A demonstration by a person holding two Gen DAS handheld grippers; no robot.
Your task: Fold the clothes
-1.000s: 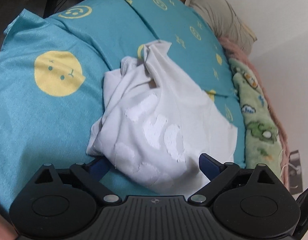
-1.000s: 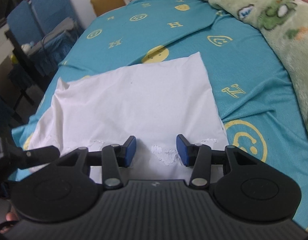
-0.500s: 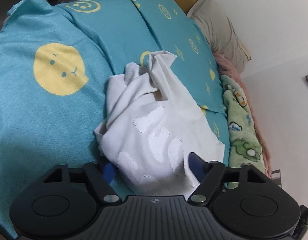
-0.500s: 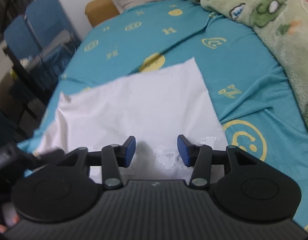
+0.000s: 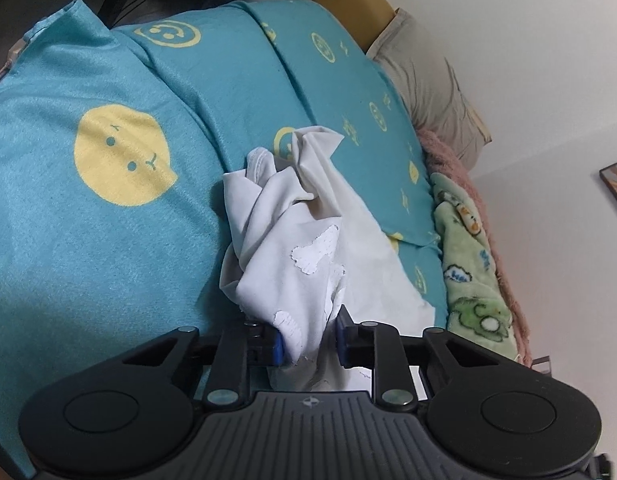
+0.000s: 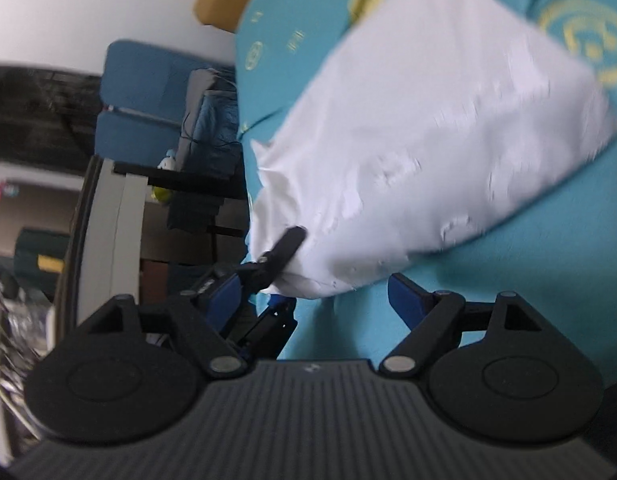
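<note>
A white garment (image 5: 308,240) with a cracked white print lies bunched on the teal smiley bed sheet (image 5: 108,240). My left gripper (image 5: 310,342) has its jaws closing around a gathered near fold. The left pad touches the cloth, and a thin dark gap remains at the right pad. In the blurred, rolled right wrist view the garment (image 6: 428,140) spreads flatter. My right gripper (image 6: 312,292) is opening wide with nothing pinched, and the cloth's near edge sits just past its fingertips. The left gripper's black finger (image 6: 288,242) lies over that corner.
A green cartoon blanket (image 5: 472,280) and a pink fleece run along the wall side. A beige pillow (image 5: 428,80) lies at the head. Off the bed's other edge stand blue chairs (image 6: 148,92) and dark furniture. The teal sheet (image 6: 508,280) continues to the right.
My left jaws have narrowed from wide open onto the garment's near fold, and the cloth has bunched up. My right gripper has rolled, spread its jaws and come off the cloth.
</note>
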